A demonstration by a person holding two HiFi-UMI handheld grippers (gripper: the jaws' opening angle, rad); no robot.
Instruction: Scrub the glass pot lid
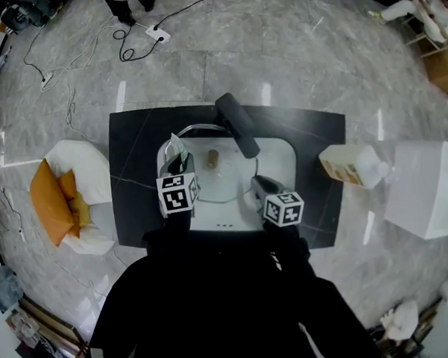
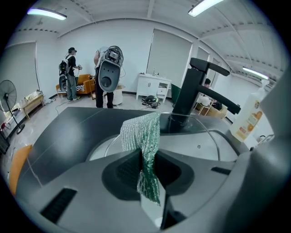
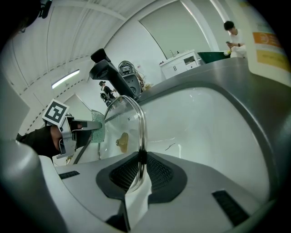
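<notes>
Now my right gripper (image 3: 140,166) clamps the glass pot lid (image 3: 119,119) by its rim; my left gripper (image 2: 146,159), closed on the green scourer (image 2: 142,129), sits just left of it.

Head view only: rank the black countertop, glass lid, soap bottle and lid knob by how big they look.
1. Black countertop, by far the largest.
2. Glass lid, held over the sink.
3. Soap bottle, about as long as the lid is wide but much narrower.
4. Lid knob, smallest.

Lid (image 1: 225,184) in sink (image 1: 286,157); bottle (image 1: 353,166) to R.
</notes>
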